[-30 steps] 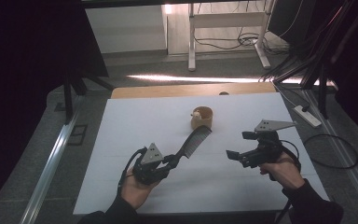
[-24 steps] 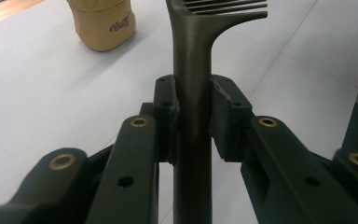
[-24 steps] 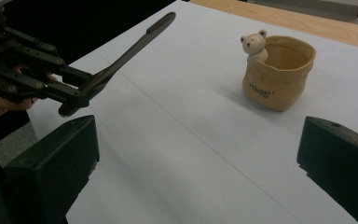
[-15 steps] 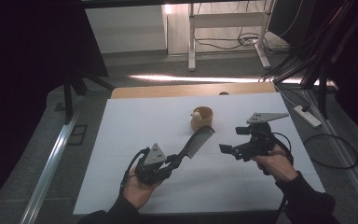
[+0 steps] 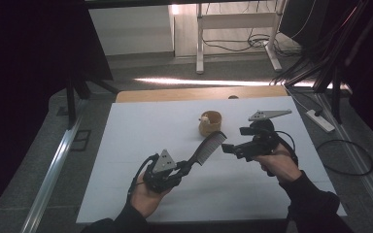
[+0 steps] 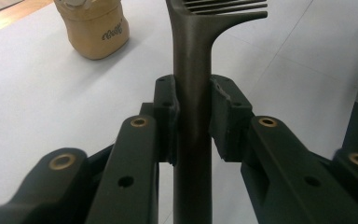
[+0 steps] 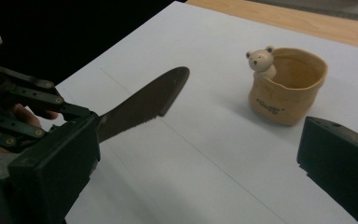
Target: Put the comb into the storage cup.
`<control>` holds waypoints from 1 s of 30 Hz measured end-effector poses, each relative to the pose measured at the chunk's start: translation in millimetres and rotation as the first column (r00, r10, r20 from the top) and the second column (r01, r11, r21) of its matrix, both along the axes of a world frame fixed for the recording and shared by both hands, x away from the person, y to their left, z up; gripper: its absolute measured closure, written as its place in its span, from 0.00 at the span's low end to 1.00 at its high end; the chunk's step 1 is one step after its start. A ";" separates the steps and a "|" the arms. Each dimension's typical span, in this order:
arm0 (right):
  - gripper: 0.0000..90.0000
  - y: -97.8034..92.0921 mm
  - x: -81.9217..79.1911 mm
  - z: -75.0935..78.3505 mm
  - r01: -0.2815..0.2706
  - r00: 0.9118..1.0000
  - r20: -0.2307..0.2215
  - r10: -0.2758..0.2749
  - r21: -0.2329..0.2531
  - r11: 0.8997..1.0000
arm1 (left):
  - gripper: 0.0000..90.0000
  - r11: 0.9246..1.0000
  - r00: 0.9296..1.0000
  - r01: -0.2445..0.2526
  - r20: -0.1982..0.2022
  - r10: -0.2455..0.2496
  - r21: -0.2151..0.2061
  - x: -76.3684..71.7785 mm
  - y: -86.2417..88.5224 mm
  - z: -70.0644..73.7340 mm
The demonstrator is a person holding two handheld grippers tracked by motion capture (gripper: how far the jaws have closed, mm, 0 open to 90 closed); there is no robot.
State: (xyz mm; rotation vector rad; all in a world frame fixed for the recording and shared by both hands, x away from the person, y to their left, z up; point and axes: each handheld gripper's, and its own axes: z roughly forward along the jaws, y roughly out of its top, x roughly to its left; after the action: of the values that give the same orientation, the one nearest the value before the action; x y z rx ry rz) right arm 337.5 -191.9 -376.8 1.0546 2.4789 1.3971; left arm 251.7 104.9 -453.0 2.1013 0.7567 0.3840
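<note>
From up high, the left tool point(image 5: 175, 171) had the comb point(image 5: 207, 148) pinched by its handle, teeth end angled up toward the far right, off the white surface point(image 5: 126, 131). The right tool point(image 5: 229, 148) sat just right of the comb's tip, with the cup point(image 5: 210, 123) a bit farther back.

The left gripper view made the grip obvious: both pads point(image 6: 167, 100) clamped tight on the handle point(image 6: 192, 70).

In the right gripper view the jaws were spread wide, comb point(image 7: 144, 103) at left, bear cup point(image 7: 286, 86) at right. Looked like a handover setup to me, or a drop into the cup. Next move would need the right tool lined up around the comb's free end before closing.
</note>
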 end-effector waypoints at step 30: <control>0.19 28.8 33.0 0.5 -0.006 0.981 -0.193 0.015 0.046 0.999 | 0.80 1.000 1.000 0.002 0.026 -0.002 -0.001 -1.6 -6.3 -0.5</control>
State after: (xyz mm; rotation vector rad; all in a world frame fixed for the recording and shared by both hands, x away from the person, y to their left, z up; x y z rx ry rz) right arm 370.5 -163.1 -376.2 1.2442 2.5990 1.4234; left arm 250.0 98.6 -453.5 2.0922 0.7396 0.4086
